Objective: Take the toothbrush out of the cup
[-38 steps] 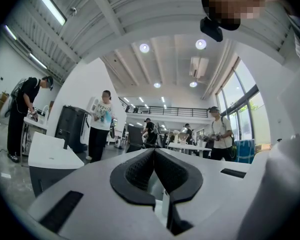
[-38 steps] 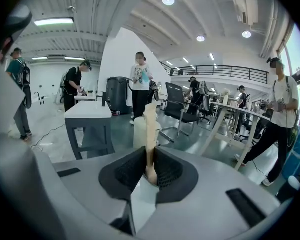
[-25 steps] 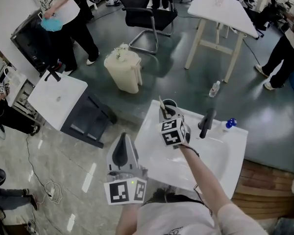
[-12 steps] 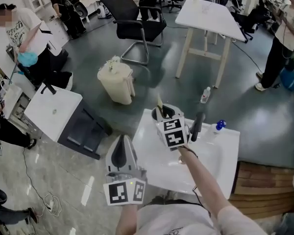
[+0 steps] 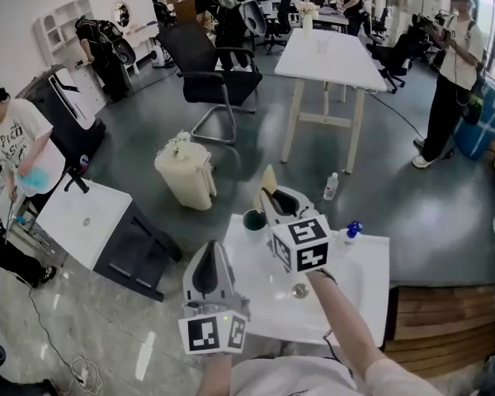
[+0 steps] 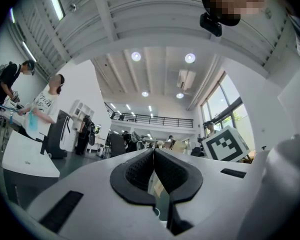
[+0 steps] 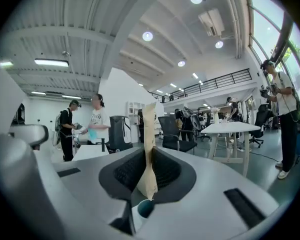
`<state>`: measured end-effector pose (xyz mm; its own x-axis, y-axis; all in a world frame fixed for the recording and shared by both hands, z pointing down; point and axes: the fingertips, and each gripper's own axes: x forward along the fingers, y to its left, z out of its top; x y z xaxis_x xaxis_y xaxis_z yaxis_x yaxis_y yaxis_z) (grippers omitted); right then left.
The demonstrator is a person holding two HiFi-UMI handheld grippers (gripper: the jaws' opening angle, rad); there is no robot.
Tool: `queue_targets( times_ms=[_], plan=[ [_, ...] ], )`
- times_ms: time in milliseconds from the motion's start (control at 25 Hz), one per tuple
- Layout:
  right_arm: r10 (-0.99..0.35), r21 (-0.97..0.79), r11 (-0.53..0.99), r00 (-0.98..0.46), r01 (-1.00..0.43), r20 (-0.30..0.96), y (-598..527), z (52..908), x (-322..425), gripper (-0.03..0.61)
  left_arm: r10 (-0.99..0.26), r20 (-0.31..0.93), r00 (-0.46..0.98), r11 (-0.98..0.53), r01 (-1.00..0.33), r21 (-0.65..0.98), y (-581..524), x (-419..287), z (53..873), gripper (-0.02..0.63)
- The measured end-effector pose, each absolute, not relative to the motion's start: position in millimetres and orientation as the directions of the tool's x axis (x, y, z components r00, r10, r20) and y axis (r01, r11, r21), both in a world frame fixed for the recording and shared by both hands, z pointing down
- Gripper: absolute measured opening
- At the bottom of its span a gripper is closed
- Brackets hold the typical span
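My right gripper point(image 5: 272, 196) is shut on the toothbrush point(image 5: 269, 178), a long thing in a beige paper wrapper that stands upright between the black pads. It hangs in the air above and to the right of the cup point(image 5: 253, 219), a small round cup with a dark inside at the basin's far left corner. In the right gripper view the toothbrush point(image 7: 149, 149) ends just above the cup point(image 7: 144, 209) and is clear of it. My left gripper point(image 5: 209, 254) is shut and empty, near the basin's left edge, and its pads point(image 6: 140, 171) meet.
The cup stands on a white washbasin point(image 5: 359, 275) with a drain point(image 5: 299, 289) and a blue-capped bottle point(image 5: 351, 231). Beyond it are a cream bin point(image 5: 186, 170), a black chair point(image 5: 206, 73), a white table point(image 5: 330, 56) and several people. A low white table point(image 5: 82, 221) stands at the left.
My right gripper has lifted the toothbrush up out of the cup, which now stands by itself. The left gripper rose slightly. The head view has tilted up toward the room.
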<state>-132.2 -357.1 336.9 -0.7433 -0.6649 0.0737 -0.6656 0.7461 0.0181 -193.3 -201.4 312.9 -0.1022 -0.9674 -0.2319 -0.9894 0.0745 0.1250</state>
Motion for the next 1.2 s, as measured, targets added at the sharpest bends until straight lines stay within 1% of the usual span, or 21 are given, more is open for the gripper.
queue_targets(
  times_ms=[200, 360, 480, 560, 760, 880, 1040, 1200],
  plan=[
    [-0.686, 0.088, 0.718, -0.723, -0.691, -0.079, -325.7, 282.8, -97.4, 0.034, -0.965, -0.256, -0.062, 0.032, -0.992, 0.12, -204.3, -184.8, 304.6, 0.015],
    [-0.719, 0.172, 0.658, -0.68, -0.733, -0.143, -302.2, 260.0, -61.0, 0.034, -0.962, -0.27, -0.031, 0.0, -0.994, 0.114, -208.8, -174.7, 299.7, 0.015],
    [-0.735, 0.154, 0.622, -0.64, -0.768, -0.223, -288.3, 251.1, -30.4, 0.034, -0.961, -0.276, -0.005, -0.023, -0.995, 0.099, -212.2, -163.9, 298.4, 0.017],
    [-0.759, 0.123, 0.59, -0.6, -0.798, -0.253, -279.4, 251.2, -9.6, 0.034, -0.96, -0.278, 0.011, -0.037, -0.996, 0.087, -213.5, -157.6, 298.4, 0.015],
    [-0.815, 0.087, 0.5, -0.502, -0.862, -0.289, -255.6, 259.1, 32.7, 0.034, -0.958, -0.283, 0.042, -0.065, -0.995, 0.074, -216.0, -147.6, 298.6, 0.017],
    [-0.838, 0.067, 0.466, -0.464, -0.882, -0.287, -245.4, 269.1, 49.7, 0.034, -0.956, -0.287, 0.054, -0.078, -0.994, 0.074, -217.6, -143.7, 297.1, 0.015],
    [-0.879, 0.039, 0.411, -0.408, -0.911, -0.246, -240.2, 289.5, 67.1, 0.034, -0.951, -0.296, 0.083, -0.105, -0.993, 0.059, -219.4, -135.0, 293.9, 0.015],
    [-0.899, 0.032, 0.39, -0.388, -0.92, -0.202, -243.7, 302.7, 71.9, 0.034, -0.95, -0.293, 0.103, -0.12, -0.992, 0.039, -223.1, -128.3, 293.5, 0.015]
  ],
)
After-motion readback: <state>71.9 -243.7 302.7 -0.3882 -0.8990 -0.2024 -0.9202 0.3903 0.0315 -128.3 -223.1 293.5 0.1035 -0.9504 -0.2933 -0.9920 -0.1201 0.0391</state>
